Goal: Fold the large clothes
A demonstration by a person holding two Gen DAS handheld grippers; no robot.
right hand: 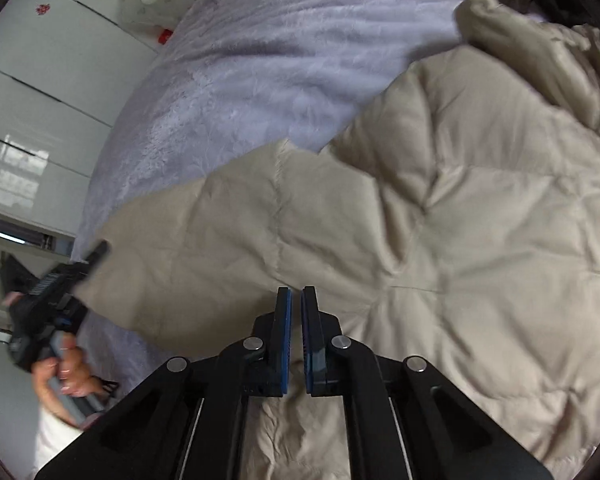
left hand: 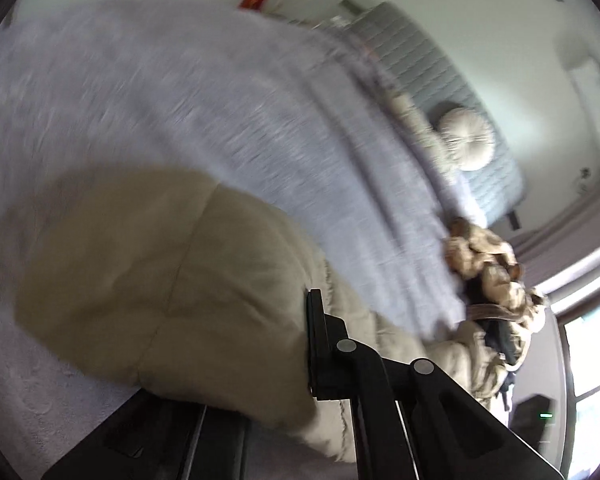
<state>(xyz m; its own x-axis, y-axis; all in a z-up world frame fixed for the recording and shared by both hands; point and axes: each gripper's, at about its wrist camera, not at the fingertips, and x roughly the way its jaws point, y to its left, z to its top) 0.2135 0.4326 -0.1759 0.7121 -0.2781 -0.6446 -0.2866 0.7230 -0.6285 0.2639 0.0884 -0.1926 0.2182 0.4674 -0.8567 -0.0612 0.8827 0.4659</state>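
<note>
Beige quilted puffer coat (right hand: 400,220) spread on lavender bed cover (right hand: 260,80). Left gripper (right hand: 96,254) jaws clamp its edge; right gripper (right hand: 297,300) jaws nearly closed, seemingly pinching fabric. Mid-fold; next: carry edge across.

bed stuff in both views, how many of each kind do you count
Beige quilted coat: 1
Lavender bedspread: 1
Round cream cushion: 1
Heap of other clothes: 1 heap; pieces too tangled to count
Handheld grippers: 2, left gripper and right gripper
Total: 6
</note>
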